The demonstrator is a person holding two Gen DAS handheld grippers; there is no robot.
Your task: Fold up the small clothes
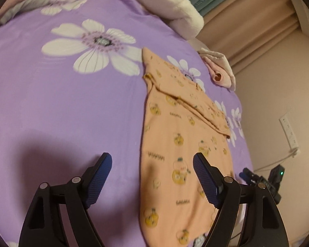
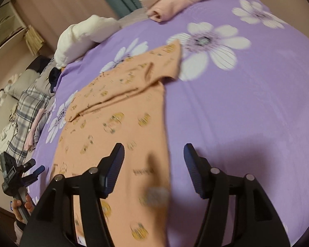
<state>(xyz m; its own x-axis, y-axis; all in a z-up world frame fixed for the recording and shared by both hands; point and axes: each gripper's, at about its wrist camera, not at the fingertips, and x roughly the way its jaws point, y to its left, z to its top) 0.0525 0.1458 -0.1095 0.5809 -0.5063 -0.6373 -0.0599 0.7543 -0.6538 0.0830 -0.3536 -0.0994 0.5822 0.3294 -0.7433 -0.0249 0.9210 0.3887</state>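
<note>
While both pairs of jaws stand apart with nothing between them, neither tool has a hold on anything. The left gripper [image 1: 152, 163] hangs over the near end of the garment, one pad above bare sheet, the other above orange cloth. The right gripper [image 2: 154, 154] straddles the garment's opposite long edge, one pad over cloth, one over sheet. Pads are ribbed, dark blue.

Task item: a small orange garment [image 1: 181, 144], printed with yellow cartoon figures and lettering, lying flat on the bed [image 1: 61, 107], whose sheet is purple with large white flowers. The garment runs lengthwise away from both cameras. At its far end a sleeve or flap is already turned in across the body, leaving a diagonal ridge; the far corner sticks out to a point.

Handling, as a judgement: thin knit, light, limp, no stiffness to carry a fold by itself. It will drape and drag on the sheet, not slide cleanly. Best purchase looks to be the two near corners at the hem, pinching a single layer edge, then lifting both together toward the far end.

Beyond: a rolled pink item [image 1: 221, 76] near the bed's edge, a white plush blanket [image 1: 175, 4] and curtains behind. A hand [image 2: 23, 207] gripping the left tool's handle shows in the right view.
</note>
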